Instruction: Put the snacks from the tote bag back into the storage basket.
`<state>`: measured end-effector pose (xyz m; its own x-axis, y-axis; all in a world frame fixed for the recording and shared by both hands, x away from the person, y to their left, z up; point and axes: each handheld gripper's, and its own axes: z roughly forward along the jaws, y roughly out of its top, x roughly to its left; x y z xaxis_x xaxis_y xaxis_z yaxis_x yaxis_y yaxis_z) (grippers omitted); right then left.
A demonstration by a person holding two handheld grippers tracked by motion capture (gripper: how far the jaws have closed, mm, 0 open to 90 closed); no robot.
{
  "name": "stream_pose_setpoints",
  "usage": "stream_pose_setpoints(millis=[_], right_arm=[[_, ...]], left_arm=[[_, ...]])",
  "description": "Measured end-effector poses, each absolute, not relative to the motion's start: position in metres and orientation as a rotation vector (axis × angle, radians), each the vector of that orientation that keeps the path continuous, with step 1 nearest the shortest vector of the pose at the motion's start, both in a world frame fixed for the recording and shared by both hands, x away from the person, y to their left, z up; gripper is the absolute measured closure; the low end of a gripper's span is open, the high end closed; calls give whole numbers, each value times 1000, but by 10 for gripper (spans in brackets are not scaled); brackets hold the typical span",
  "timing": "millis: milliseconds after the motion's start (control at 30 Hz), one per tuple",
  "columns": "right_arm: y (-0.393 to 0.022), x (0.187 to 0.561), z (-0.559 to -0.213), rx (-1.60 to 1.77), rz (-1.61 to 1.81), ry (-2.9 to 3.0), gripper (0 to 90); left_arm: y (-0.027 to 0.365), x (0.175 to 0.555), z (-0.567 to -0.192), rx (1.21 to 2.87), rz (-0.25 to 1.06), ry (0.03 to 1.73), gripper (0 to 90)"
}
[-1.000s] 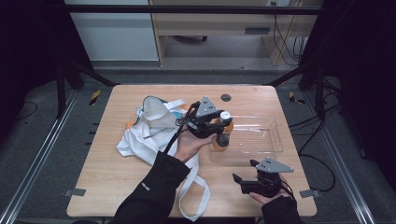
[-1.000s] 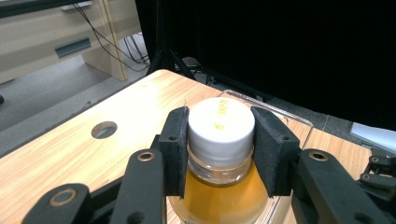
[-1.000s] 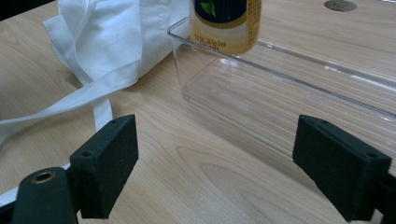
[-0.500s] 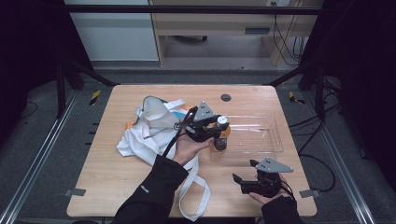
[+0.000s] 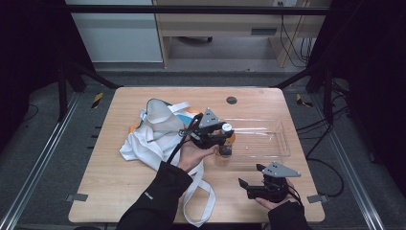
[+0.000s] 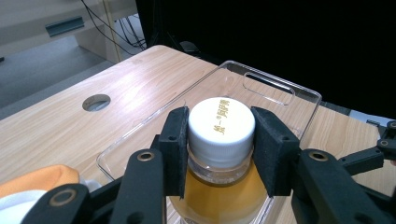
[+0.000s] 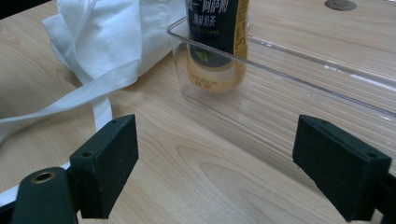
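Observation:
My left gripper (image 5: 224,135) is shut on the white cap of a bottle (image 5: 225,148) of amber drink with a dark label. The bottle stands upright inside the left end of a clear plastic tray (image 5: 282,139). In the left gripper view both pads press the sides of the cap (image 6: 221,122), with the tray's rim (image 6: 280,88) beyond. The right gripper view has the bottle's base (image 7: 215,70) low behind the tray wall (image 7: 289,93), at or just above the floor. My right gripper (image 5: 249,176) rests near the front right edge, jaws open and nothing between them (image 7: 224,172).
A white tote bag (image 5: 153,134) with long straps lies crumpled left of the tray, its cloth (image 7: 116,37) close to the tray's corner. Something orange (image 6: 32,179) lies in the bag. A round hole (image 5: 231,100) sits in the table (image 5: 119,191) behind the tray.
My left gripper has sunk with the bottle, lowering it into the left end of the tray. The right gripper has stayed where it was.

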<state>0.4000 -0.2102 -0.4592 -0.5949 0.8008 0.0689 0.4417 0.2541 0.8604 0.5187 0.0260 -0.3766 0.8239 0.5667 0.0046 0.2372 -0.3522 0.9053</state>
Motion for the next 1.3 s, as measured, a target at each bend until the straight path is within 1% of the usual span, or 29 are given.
stream_pose_setpoints(millis=[467,1033,1300], right_arm=[[-210,400,-459,1130,1281,2149,145],[-210,400,-459,1129,1279,2148,145],[-210,400,-460,1133,1276,2148,145]], left_arm=[[24,519,-388,1952,379,612,585],[24,516,-394,1917,399,582,579],[26,510,-389,1919,418,574,527]])
